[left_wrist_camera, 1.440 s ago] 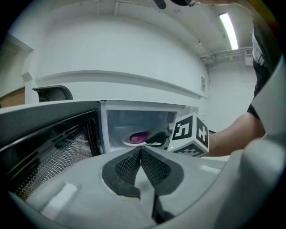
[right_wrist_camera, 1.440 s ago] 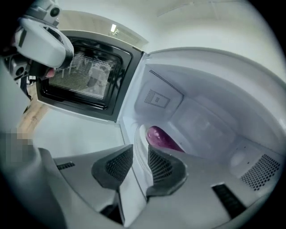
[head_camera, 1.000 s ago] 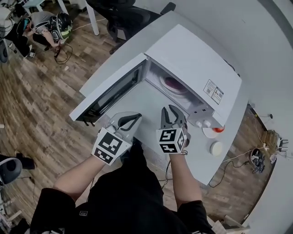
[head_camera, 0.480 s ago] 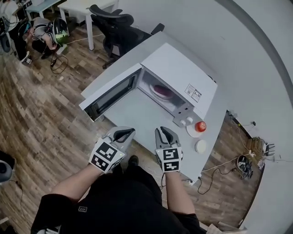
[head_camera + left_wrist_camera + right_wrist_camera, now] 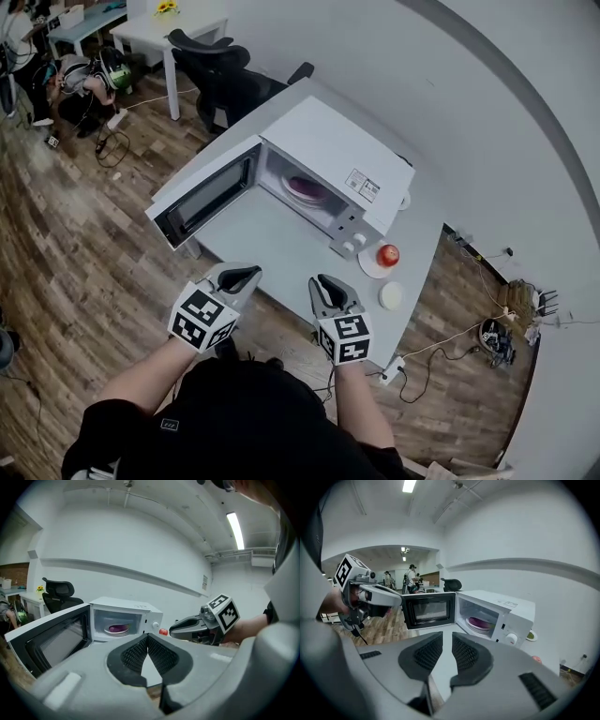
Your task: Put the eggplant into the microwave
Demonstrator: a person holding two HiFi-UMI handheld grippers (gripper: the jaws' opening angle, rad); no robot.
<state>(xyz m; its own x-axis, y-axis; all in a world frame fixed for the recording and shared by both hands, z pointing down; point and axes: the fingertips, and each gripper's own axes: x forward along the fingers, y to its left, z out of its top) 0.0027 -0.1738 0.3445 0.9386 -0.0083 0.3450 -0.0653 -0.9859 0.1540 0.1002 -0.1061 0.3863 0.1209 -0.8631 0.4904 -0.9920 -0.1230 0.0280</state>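
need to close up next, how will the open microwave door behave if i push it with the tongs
The door stands wide open, hinged to the microwave on one side, so it will probably swing as one rigid panel. Its window looks glossy, so a push there may slip. The microwave sits free on the table and might shift under a hard shove.
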